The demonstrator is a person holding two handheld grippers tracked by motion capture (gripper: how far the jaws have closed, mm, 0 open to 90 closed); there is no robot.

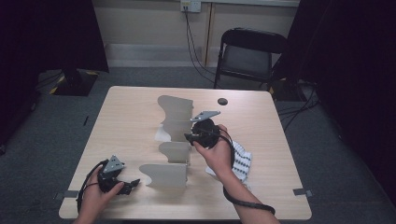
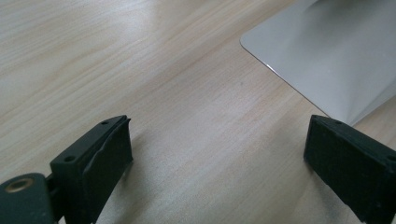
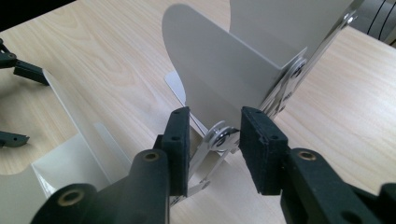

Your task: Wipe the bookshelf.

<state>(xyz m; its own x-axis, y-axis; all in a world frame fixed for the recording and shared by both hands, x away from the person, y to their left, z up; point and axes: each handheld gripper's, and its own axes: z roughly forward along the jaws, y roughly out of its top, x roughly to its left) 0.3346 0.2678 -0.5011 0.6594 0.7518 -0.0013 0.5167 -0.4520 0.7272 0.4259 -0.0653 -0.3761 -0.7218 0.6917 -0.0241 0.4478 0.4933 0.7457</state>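
Mid-tabletop stands the hinged metal rack. Our right gripper straddles its hinge joint, jaws partly open, seemingly not pressing it. Our left gripper rests near the rack's front panel, jaws wide, empty.

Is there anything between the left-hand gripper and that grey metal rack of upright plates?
Nothing visible: bare pale wooden table lies between the open left gripper and the nearest plate of the grey metal folding rack.
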